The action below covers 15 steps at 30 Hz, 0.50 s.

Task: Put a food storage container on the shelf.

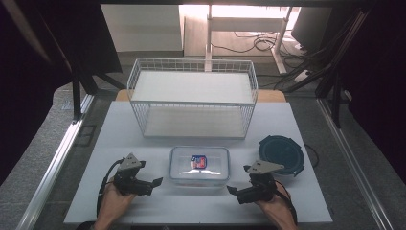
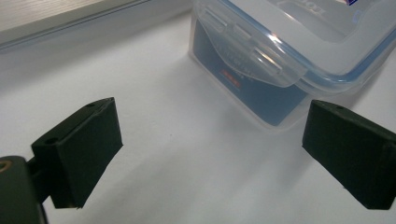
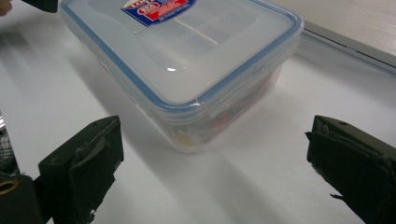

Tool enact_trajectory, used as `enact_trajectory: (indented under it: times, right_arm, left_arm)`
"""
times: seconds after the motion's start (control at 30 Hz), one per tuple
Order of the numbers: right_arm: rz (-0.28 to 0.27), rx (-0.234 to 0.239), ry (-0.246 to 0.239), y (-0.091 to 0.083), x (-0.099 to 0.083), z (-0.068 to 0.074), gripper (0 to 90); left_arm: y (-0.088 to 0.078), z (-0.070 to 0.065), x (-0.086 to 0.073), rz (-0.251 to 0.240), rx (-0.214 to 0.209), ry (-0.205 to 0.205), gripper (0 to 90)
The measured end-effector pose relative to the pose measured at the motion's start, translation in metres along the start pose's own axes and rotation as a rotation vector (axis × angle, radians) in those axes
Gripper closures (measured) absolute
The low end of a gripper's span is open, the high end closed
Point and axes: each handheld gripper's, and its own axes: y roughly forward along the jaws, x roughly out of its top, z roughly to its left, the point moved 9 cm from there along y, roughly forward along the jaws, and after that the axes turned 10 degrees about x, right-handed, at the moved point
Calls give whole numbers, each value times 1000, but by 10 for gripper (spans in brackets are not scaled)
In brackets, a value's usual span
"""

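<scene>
Container (image 1: 199, 166) of clear plastic, lid clipped on with a blue seal and a red-and-blue label, sits on the white counter (image 1: 119, 139) midway between the two hands. The left gripper (image 1: 154, 182) lies just beside its left end, fingers (image 2: 79, 154) spread wide with nothing between them; the box's latched end stands just beyond them. The right gripper (image 1: 233, 191) sits near the right end (likewise gaping, holding nothing), a corner of the box ahead of its fingers (image 3: 81, 168). Behind stands a wire basket (image 1: 191, 98); a dark round lid (image 1: 281, 154) lies to the right.
</scene>
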Motion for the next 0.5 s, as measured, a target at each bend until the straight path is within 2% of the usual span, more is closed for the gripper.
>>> enact_trajectory:
  times: [0.1,0.27,0.4,0.5]
  right_arm:
    - [-13,4,7,0,4,1,35]
    - [-38,6,40,0,16,4,15]
    - [-25,15,75,5,21,4,11]
    - [24,14,88,12,23,0,13]
  left_arm:
    - [1,-3,4,2,-10,6,43]
    - [0,-8,19,-5,-51,-12,42]
    - [4,-16,33,-3,-93,-29,39]
    - [9,-21,41,5,-120,-23,34]
